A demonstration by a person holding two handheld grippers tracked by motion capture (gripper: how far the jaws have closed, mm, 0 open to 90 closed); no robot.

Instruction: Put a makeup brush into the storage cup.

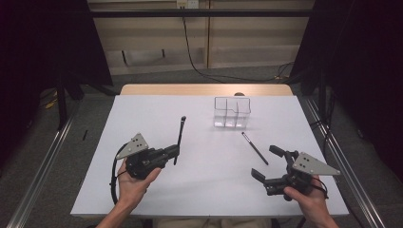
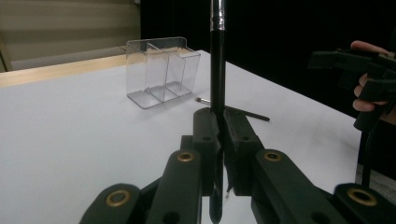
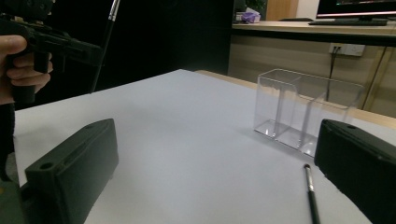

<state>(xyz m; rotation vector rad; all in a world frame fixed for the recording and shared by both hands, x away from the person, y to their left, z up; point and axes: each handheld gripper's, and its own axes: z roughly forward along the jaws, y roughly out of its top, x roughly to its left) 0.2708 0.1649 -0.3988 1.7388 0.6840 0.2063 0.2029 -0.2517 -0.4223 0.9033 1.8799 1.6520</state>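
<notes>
My left gripper (image 1: 175, 153) is closed on a black brush (image 1: 179, 137). The two jaws press its handle between them, and in the left gripper view the brush (image 2: 217, 65) stands upright out of the jaws, with a silver band near the top. In the high view the brush points toward 12 o'clock from my left hand (image 1: 133, 183), its tip above the white table (image 1: 157, 199).

My right gripper (image 1: 268, 161) is open; its jaws stand wide apart with nothing between them. It hovers near the table's 5 o'clock corner.

A second thin brush (image 1: 254, 148) lies flat on the table, just at 11 o'clock of my right gripper and not touching it. In the right gripper view this second brush (image 3: 311, 198) lies beside the right jaw.

The clear holder (image 1: 231, 113) with three compartments stands at 12 o'clock of the lying brush, well apart from both grippers.
</notes>
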